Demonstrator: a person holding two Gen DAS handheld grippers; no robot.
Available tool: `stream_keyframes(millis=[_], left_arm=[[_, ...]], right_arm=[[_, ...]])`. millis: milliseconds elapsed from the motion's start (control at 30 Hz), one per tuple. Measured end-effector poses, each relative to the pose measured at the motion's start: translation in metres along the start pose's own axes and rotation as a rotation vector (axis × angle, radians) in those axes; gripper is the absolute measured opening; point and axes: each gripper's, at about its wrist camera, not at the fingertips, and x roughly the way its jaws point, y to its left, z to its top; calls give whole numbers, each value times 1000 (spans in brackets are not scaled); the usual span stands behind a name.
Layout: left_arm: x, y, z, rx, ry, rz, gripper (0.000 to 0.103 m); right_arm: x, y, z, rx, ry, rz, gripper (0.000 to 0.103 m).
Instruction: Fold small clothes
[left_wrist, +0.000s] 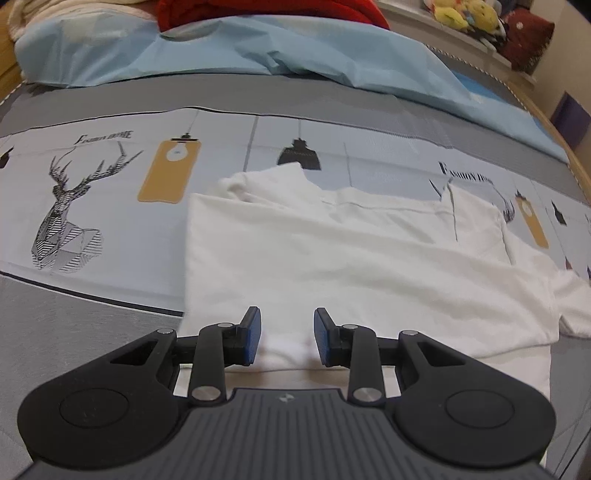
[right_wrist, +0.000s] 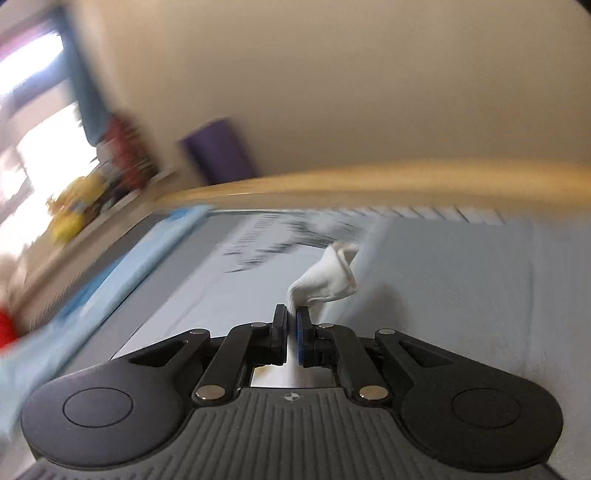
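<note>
The white T-shirt (left_wrist: 351, 258) lies partly folded on the printed bedsheet (left_wrist: 92, 192). The left gripper (left_wrist: 287, 338) hovers over the shirt's near hem, its 2 fingers apart and empty. The right gripper (right_wrist: 291, 332) is pinched tight on a bunched white corner of cloth (right_wrist: 328, 280), lifted above the sheet.

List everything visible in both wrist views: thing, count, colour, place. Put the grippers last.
white garment: one, white, spread flat on the bed, its near edge under the left gripper
white cloth piece: one, white, lifted off the bed, its end pinched in the right gripper; which garment it belongs to cannot be told
printed bedsheet: one, pale blue and grey with deer and lamp prints, covers the bed
light blue cover: one, light blue, bunched at the far side of the bed
red cloth: one, red, behind the blue cover
plush toys: several, mostly yellow, on a far ledge
left gripper: one, black with blue pads, jaws apart over the garment's edge
right gripper: one, black with blue pads, closed on the cloth piece
</note>
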Motion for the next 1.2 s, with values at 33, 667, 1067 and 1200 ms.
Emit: stream_keyframes(millis=[33,667,1067,1200], left_arm=[[-1,3,1,-11,-3,0,35],[-28,78,17,-247,-40,-47,35],[19,29,11,-234,-22,-147,33],[39,8,8,-218,-27,-179,33]], right_arm=[[-14,28,-3,-49,6,47,4],[-175,277,-137,-169,560,650,20],[-112,187,-97,-107,423,338,23],[-99,174,-75,-152,342,316,23]])
